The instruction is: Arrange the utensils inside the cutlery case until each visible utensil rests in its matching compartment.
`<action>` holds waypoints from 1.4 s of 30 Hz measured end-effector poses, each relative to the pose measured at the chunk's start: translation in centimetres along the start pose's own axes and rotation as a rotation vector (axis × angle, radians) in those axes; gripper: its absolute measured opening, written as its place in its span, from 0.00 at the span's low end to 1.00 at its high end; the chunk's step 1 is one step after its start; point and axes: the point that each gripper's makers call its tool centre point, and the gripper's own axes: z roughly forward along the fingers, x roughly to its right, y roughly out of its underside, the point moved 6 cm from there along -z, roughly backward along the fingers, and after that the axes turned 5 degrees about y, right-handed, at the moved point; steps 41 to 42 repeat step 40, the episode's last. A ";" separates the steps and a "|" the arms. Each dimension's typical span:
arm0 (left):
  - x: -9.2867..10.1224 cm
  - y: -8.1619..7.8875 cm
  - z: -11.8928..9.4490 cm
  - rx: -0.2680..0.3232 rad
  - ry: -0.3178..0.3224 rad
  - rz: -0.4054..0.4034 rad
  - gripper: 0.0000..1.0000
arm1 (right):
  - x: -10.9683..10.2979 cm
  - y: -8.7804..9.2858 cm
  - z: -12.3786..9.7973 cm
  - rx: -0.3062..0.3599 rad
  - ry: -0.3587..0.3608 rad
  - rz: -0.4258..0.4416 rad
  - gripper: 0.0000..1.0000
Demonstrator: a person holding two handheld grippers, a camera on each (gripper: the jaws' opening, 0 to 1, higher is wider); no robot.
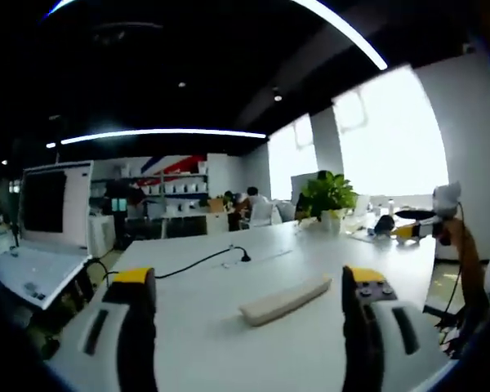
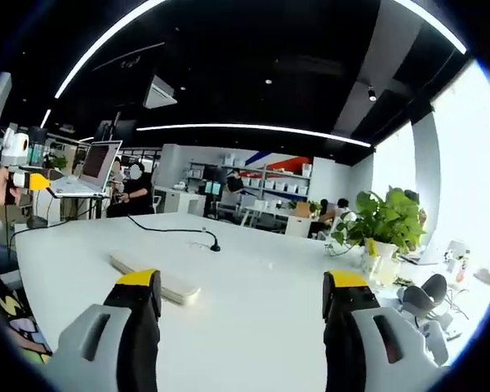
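Cutlery case [image 1: 285,300] lies on white table [image 1: 229,343]; right gripper view adds laptop [image 2: 86,167].

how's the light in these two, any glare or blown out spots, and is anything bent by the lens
Left gripper view: the window is blown out white and the ceiling light strip bows with the fisheye. Right gripper view: the window also glares, the plant beside it stays readable, the white table is evenly lit.

White table [image 1: 229,327]: power strip [image 1: 286,300], black cable [image 1: 198,261], potted plant [image 2: 384,222], laptop [image 2: 88,170] at far edge.
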 end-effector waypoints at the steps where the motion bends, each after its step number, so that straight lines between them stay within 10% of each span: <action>1: -0.1 0.0 0.0 -0.005 -0.005 0.004 1.00 | 0.1 -0.4 -0.1 0.032 0.009 -0.004 0.80; 15: 0.3 -0.4 0.1 0.002 -0.013 0.013 1.00 | 0.0 -0.3 0.2 0.005 0.047 -0.089 0.99; 42: -1.1 -0.2 -0.1 0.000 -0.085 0.033 0.99 | -0.5 0.2 0.6 0.006 0.010 -0.046 0.96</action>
